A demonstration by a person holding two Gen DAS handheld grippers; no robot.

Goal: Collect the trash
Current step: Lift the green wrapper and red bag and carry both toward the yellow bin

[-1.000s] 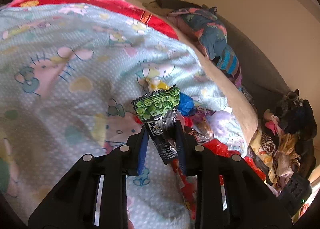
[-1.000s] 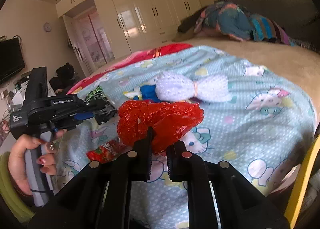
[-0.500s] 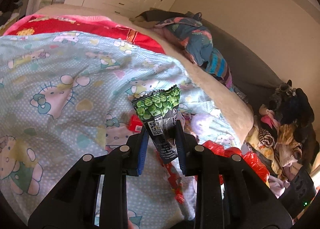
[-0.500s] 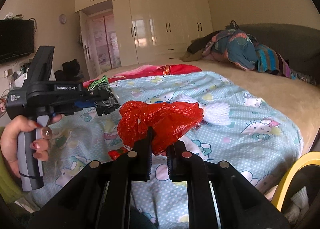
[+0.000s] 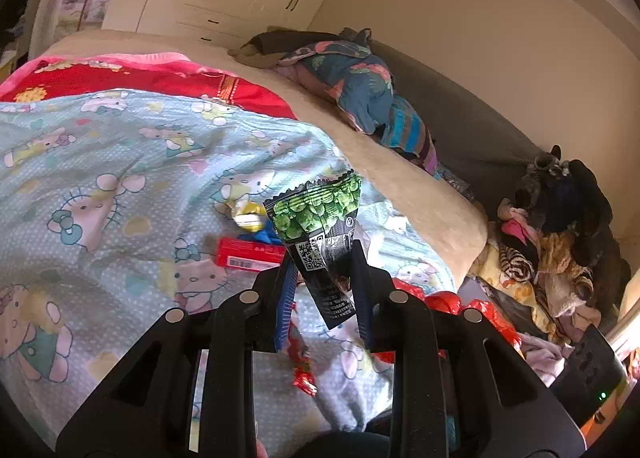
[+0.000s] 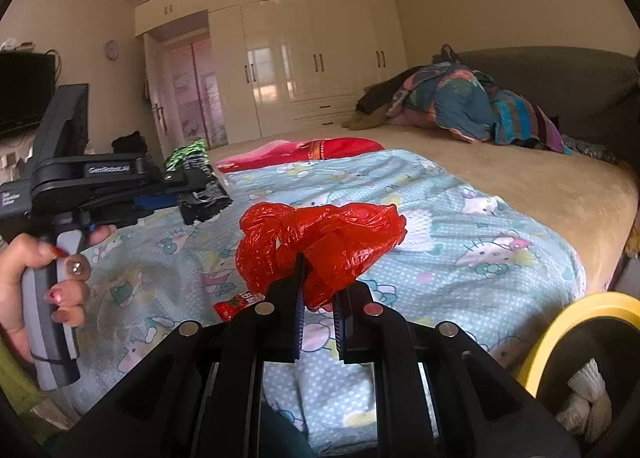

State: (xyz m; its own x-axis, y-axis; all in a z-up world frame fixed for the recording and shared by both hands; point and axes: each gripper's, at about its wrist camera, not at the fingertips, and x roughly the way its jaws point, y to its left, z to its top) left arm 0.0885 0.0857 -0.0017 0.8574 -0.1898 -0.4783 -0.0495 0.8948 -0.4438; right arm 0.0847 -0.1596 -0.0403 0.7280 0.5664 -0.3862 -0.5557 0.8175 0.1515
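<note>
Both pieces of trash have come up off the bed since a second ago — the blanket (image 5: 120,186) now sits lower in both views, and more of the room shows beyond it. That suggests the pick-up step is done for these two and the carry toward the yellow-rimmed bin (image 6: 580,310), at the lower right of the right view, comes next.

The left tool (image 5: 322,278) is clamped narrow on a green snack wrapper (image 5: 320,226), which stands up between its fingers. The right tool (image 6: 318,290) is pinched nearly closed on a crumpled red plastic bag (image 6: 320,234).

Both tools point slightly downward across the bed. A hand (image 6: 36,282) grips the left tool's handle, held just left of the right one. Left on the blanket: a red packet (image 5: 248,256) and yellow and blue scraps (image 5: 254,218).
</note>
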